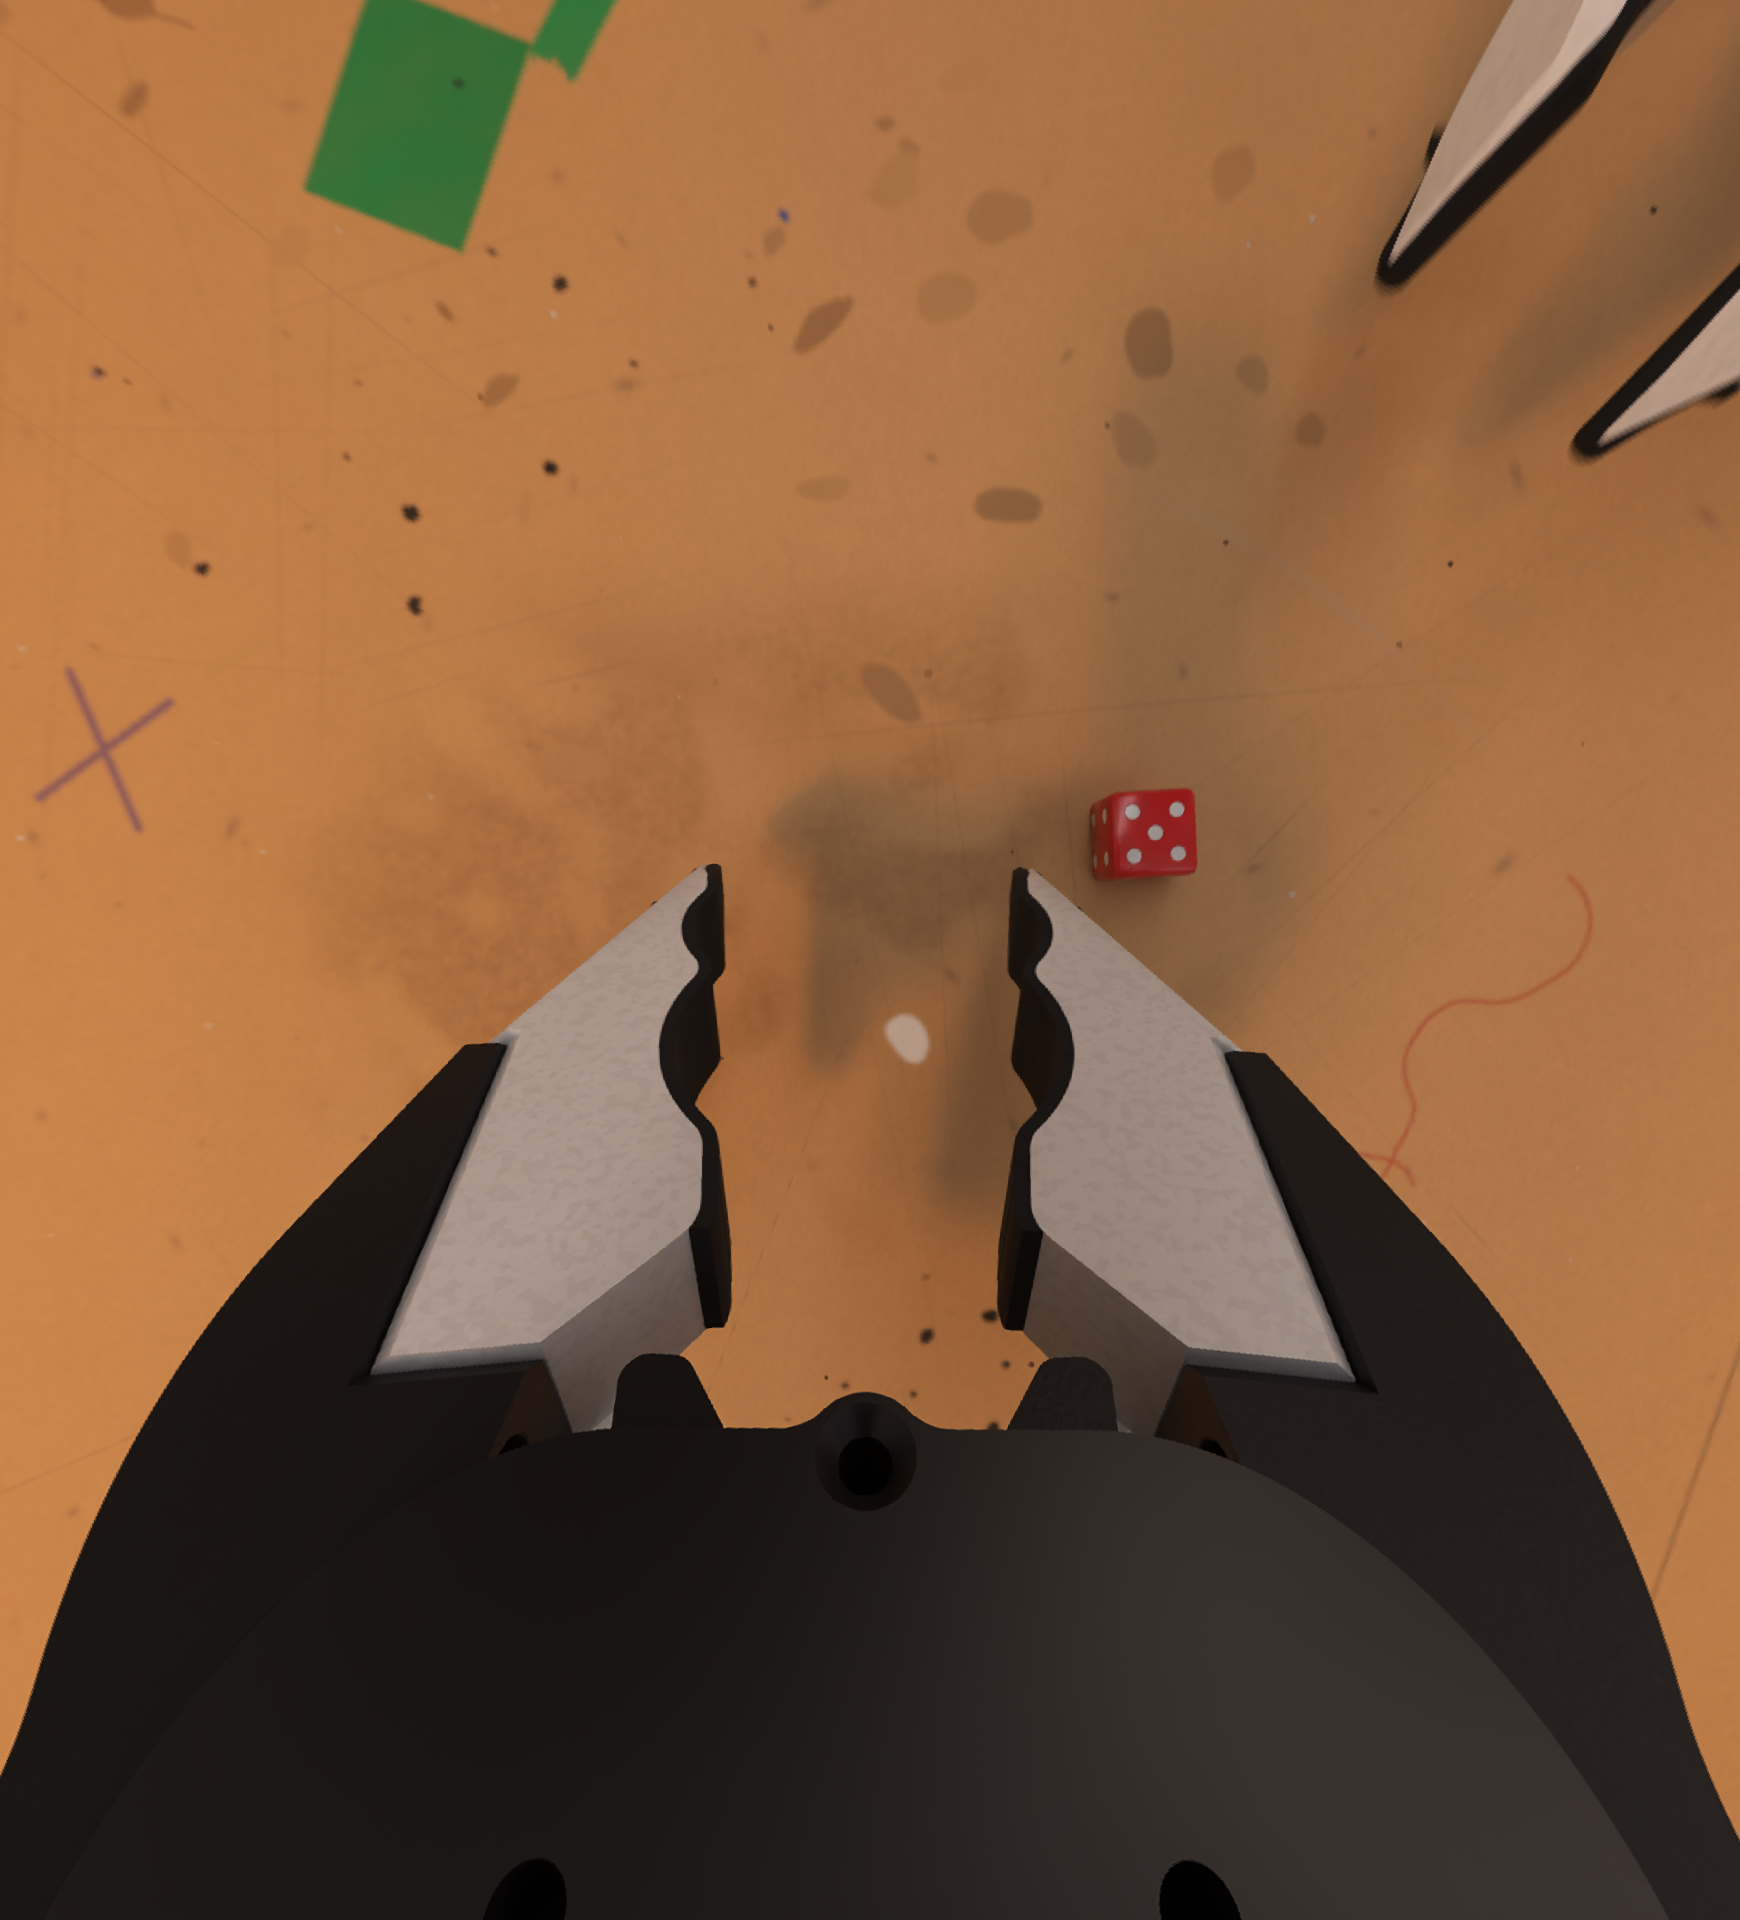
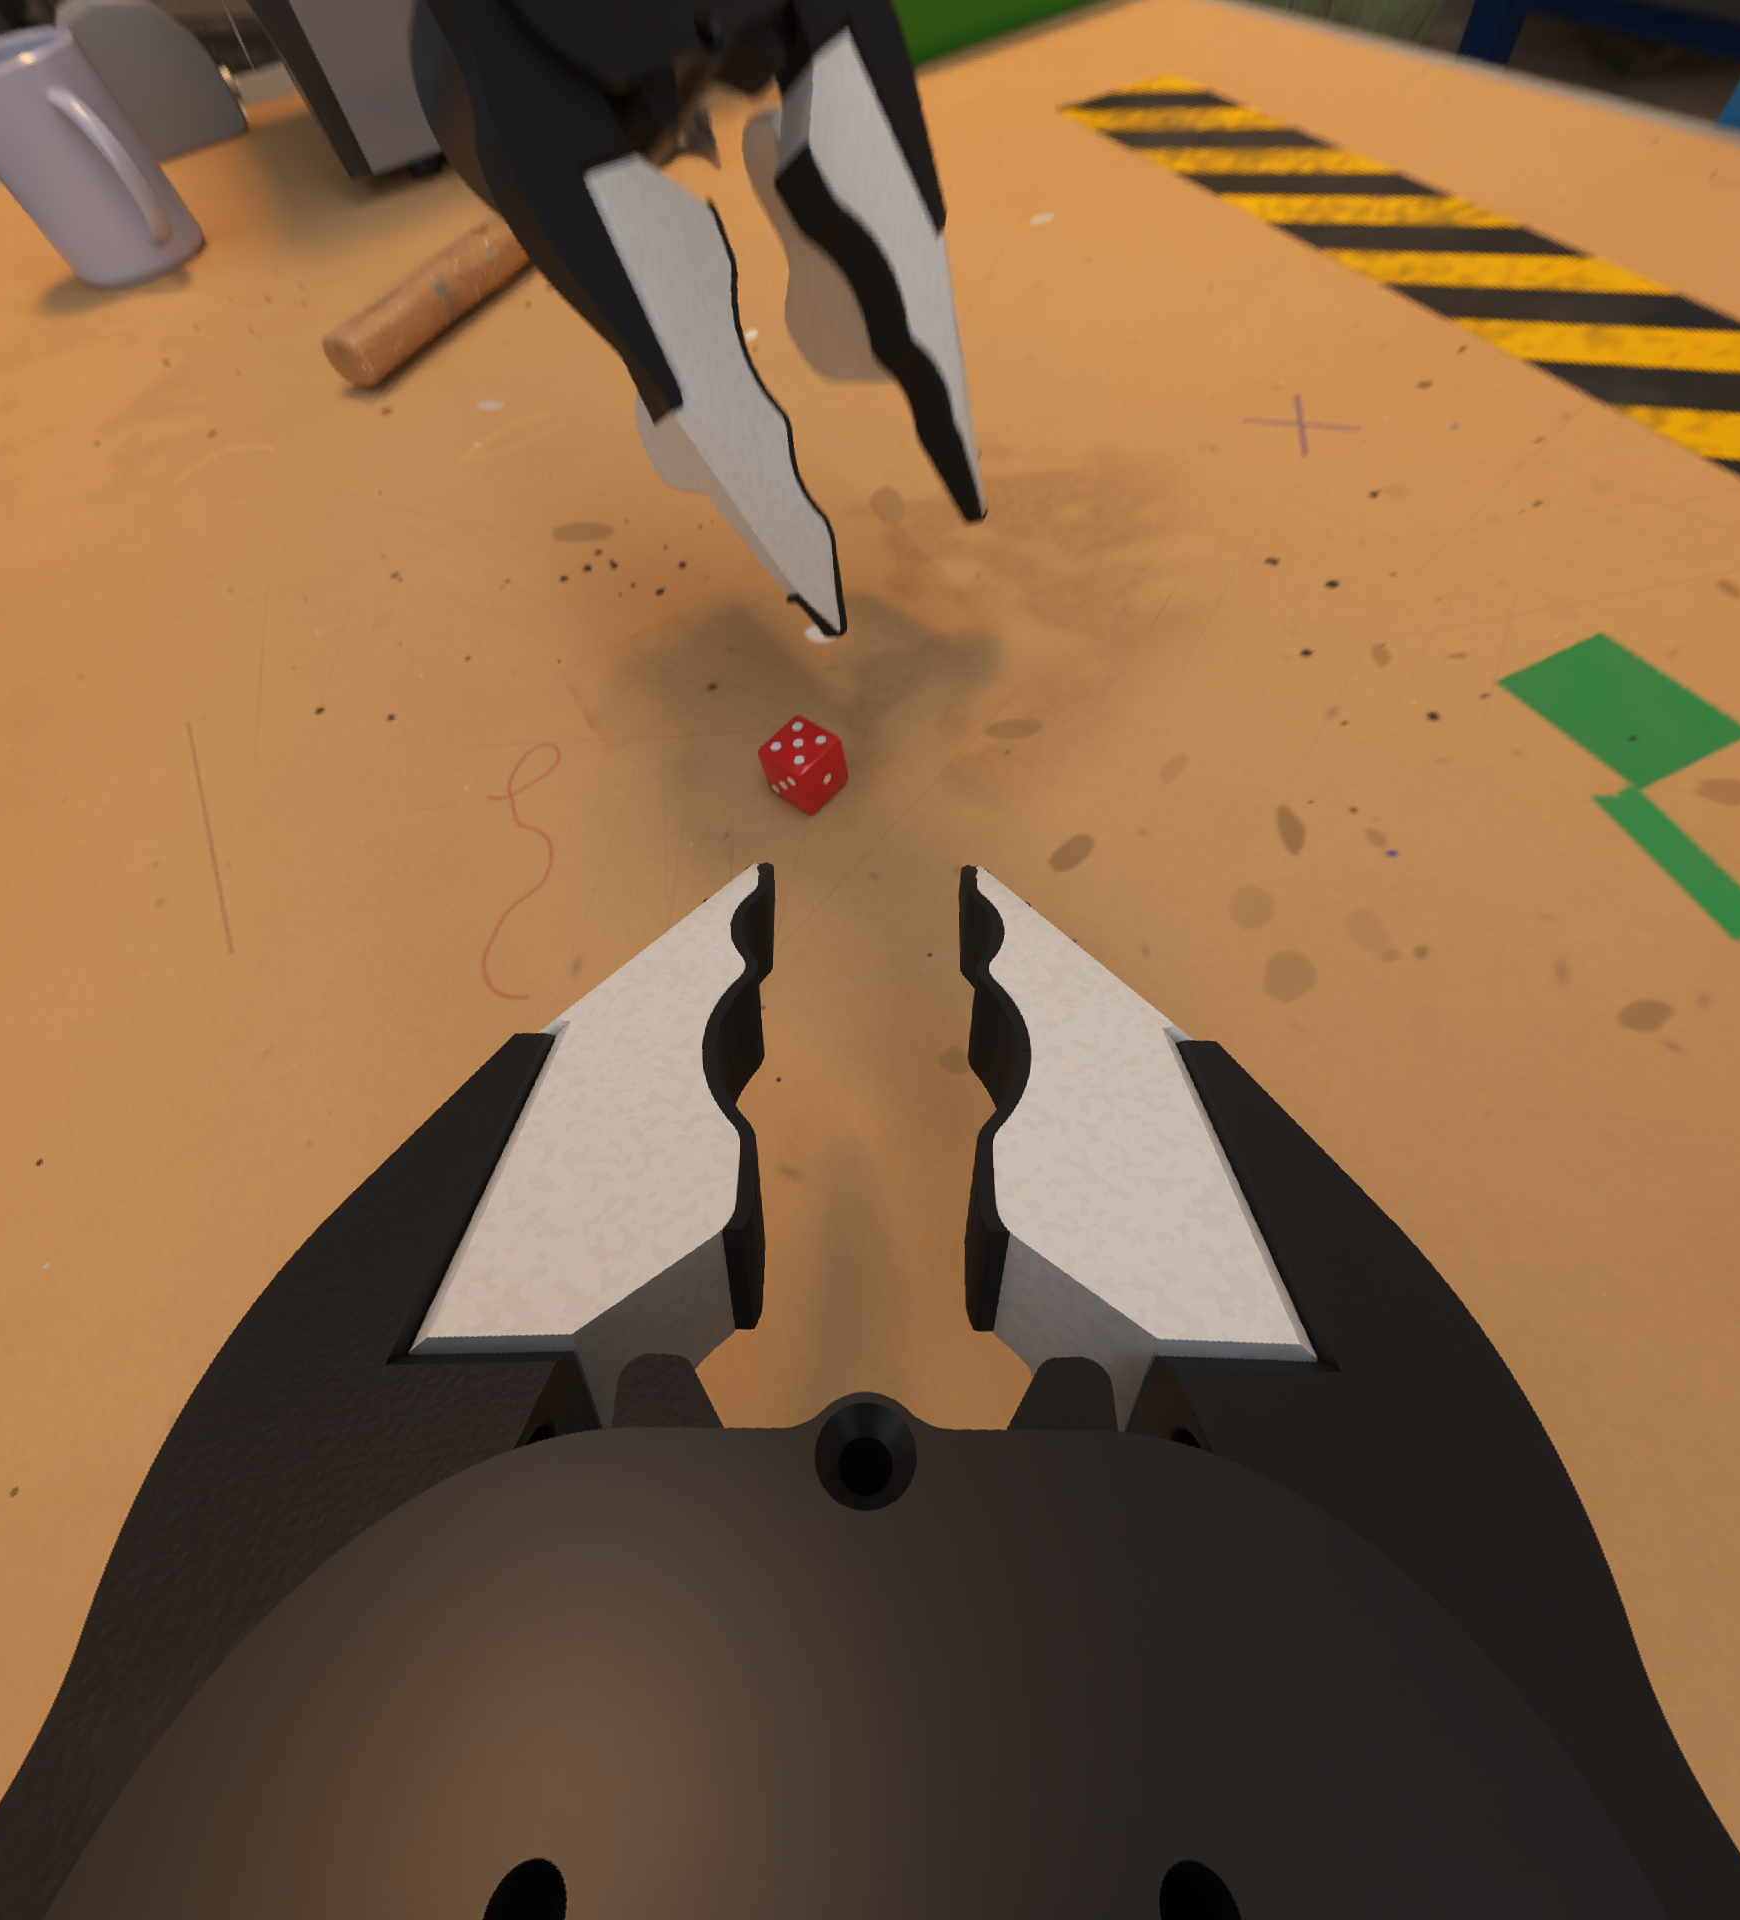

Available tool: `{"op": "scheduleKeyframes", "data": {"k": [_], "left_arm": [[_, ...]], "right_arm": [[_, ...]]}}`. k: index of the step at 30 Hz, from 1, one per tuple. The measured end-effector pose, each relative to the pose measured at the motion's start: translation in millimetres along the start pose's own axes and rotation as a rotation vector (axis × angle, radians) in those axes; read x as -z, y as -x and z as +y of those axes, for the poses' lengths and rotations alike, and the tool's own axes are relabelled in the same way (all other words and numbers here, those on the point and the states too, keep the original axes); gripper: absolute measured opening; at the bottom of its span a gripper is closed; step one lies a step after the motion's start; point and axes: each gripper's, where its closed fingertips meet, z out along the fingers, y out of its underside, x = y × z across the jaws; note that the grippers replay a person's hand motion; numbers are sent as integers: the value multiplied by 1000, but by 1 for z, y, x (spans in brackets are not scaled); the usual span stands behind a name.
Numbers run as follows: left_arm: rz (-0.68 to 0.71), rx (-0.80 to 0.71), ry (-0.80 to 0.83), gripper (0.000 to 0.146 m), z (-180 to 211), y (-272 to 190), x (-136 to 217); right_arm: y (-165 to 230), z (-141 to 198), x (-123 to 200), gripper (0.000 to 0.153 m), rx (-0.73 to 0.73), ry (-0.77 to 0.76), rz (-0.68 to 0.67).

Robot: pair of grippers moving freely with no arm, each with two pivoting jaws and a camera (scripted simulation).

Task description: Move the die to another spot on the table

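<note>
Die (image 2: 802, 765), red with white pips, sits loose on the table (image 2: 222, 1039), just beyond the right gripper (image 2: 865, 869), whose jaws stand apart and empty. The left gripper (image 1: 866, 871) hangs spread above it. Best approach: straddle two flat faces squarely, then close.

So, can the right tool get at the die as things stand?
Probably yes: the right tool is open, and the die sits just ahead on bare table, apart from the left tool.

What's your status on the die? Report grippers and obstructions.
Left gripper open, empty. Right gripper open, empty. Red die on the table, ungripped, between both. Nothing blocking; mug far off.
</note>
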Motion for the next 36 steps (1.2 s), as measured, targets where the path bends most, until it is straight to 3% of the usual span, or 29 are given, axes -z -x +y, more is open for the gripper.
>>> {"op": "scheduleKeyframes", "data": {"k": [3, 12, 18, 26, 28, 31, 35, 36], "left_arm": [[-27, 22, -30, 65, -9, -1, 8], [26, 26, 60, 69, 8, -9, -2], [102, 50, 79, 80, 15, -13, -12], [59, 81, -34, 106, -13, -34, 2], [-1, 79, -42, 103, -17, -43, -3], [-126, 33, 32, 85, -10, -49, -13], [-141, 8, 123, 53, 2, -57, -22], [-133, 12, 125, 39, 2, -57, -22]], "right_arm": [[1, 8, -10, 35, 16, 61, 26], [-9, 21, -36, 32, 118, 245, 109], [-13, 27, -18, 33, 100, 236, 155], [-31, 20, 15, 32, 41, 134, 209], [-30, 17, 16, 32, 5, 107, 185], [-29, 15, 16, 30, 15, 98, 184], [-29, 17, 15, 30, 25, 109, 184], [-29, 17, 15, 30, 22, 106, 181]]}}
